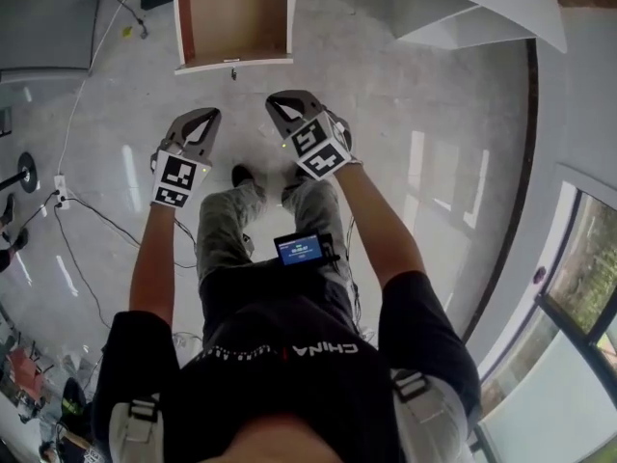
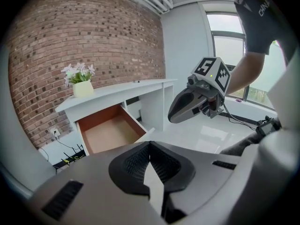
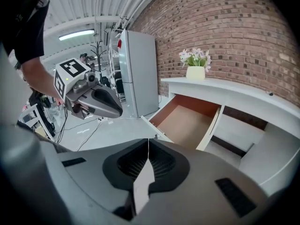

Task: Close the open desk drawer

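White desk point(image 1: 443, 3), brown-lined drawer point(image 1: 236, 17) wide open

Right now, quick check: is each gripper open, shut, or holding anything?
Left gripper: shut, jaw tips together, holding nothing.
Right gripper: shut, jaw tips together, holding nothing.

The head view looks steeply down from above the person. The desk point(image 1: 463, 3) and its open drawer point(image 1: 234, 17) lie at the top edge, well ahead. The left gripper view looks along the left claw point(image 2: 150, 145), the right gripper view along the right claw point(image 3: 148, 143). Both sit low, face the drawer, and each catches the other claw. All three views share the drawer.
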`<state>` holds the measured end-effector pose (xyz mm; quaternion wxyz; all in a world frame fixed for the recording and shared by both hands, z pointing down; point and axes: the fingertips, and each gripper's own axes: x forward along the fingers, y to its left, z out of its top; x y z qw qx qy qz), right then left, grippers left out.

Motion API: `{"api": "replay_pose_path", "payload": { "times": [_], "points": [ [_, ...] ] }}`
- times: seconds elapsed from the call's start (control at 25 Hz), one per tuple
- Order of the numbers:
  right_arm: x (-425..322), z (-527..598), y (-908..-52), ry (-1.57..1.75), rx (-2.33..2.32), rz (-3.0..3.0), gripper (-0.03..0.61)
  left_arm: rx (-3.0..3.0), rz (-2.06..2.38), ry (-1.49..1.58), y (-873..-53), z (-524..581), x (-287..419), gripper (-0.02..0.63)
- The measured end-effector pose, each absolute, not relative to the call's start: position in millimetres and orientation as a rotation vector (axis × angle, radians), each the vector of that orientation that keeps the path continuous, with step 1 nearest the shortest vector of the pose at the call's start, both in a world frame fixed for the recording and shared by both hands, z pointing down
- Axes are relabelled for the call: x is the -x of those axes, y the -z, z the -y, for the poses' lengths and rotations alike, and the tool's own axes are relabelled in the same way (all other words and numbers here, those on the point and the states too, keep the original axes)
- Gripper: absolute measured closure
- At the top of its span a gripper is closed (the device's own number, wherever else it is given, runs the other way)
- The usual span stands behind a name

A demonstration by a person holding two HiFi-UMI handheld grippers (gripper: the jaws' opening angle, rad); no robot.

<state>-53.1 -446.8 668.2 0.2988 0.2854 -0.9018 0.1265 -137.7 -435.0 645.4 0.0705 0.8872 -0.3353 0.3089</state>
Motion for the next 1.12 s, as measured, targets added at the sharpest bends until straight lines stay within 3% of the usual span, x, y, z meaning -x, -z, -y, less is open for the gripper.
{"api": "replay_pose_path", "payload": {
  "times": [0.6,1.12],
  "points": [
    [91.1,523.9,-867.5,-0.047,-0.747,2.526,0.563,-2.838,1.118,-0.843,-871.6,519.5,144.8,0.601],
    [101.8,539.1,-914.2,0.159,-0.747,2.574,0.563,-2.934,1.279,-0.806,-927.1,535.7,159.1,0.601]
  ]
}}
